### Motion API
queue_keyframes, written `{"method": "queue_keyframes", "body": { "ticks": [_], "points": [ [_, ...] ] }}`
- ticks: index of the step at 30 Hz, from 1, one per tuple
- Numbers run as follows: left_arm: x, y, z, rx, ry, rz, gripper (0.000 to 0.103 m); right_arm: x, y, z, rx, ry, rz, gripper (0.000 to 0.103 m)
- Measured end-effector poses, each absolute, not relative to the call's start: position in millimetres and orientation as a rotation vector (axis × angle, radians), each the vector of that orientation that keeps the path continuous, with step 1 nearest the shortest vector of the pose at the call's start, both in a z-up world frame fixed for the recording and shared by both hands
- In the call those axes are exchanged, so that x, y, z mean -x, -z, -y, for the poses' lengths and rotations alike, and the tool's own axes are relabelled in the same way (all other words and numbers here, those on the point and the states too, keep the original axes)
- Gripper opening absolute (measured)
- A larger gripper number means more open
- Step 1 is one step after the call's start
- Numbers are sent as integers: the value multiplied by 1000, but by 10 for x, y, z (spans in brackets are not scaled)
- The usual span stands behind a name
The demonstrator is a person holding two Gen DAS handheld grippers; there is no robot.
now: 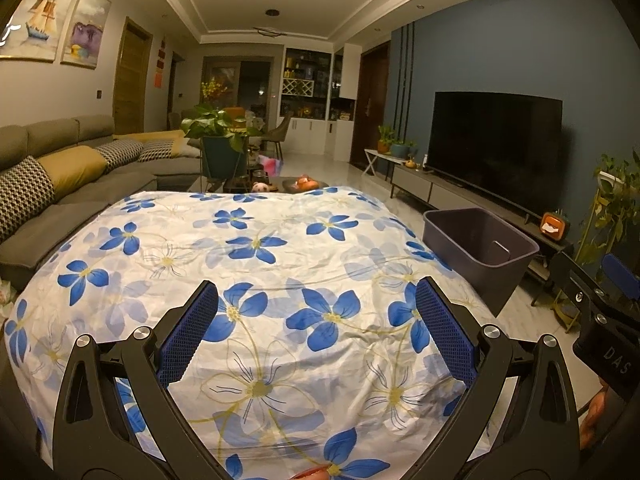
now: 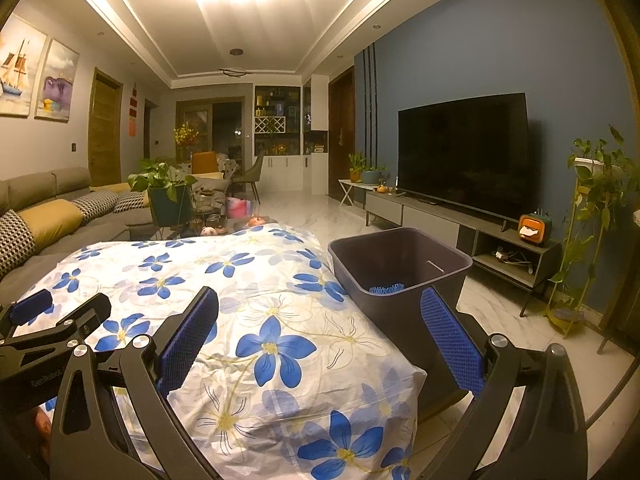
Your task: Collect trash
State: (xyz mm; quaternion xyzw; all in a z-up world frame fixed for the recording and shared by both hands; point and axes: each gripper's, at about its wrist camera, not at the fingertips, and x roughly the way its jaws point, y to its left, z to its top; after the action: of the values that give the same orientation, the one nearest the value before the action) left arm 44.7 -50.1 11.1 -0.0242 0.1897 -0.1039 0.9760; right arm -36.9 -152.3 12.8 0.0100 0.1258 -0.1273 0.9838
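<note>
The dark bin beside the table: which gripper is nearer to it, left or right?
Right. The right gripper is open, its outer finger right by the dark bin; the left gripper, open, sits over the floral cloth, farther away.

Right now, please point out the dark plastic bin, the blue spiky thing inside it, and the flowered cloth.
dark plastic bin [image 2: 452, 258]: right wrist view, far rim.
blue spiky thing [image 2: 387, 289]: right wrist view, its top.
flowered cloth [image 1: 256, 244]: left wrist view, blue flower.
</note>
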Motion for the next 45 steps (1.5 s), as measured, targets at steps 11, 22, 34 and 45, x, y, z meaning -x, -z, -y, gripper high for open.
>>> {"method": "queue_keyframes", "body": {
  "ticks": [11,22,34,45],
  "points": [
    [-441,-118,502,51,210,-380,97,364,-137,1520,-22,256,-253,97],
    [-427,-118,515,55,214,-382,97,366,-130,1525,-22,256,-252,97],
    [-423,-117,507,59,210,-375,97,367,-131,1526,-23,254,-251,97],
    [-422,-116,498,61,211,-374,97,368,-131,1523,-23,254,-249,97]
  ]
}}
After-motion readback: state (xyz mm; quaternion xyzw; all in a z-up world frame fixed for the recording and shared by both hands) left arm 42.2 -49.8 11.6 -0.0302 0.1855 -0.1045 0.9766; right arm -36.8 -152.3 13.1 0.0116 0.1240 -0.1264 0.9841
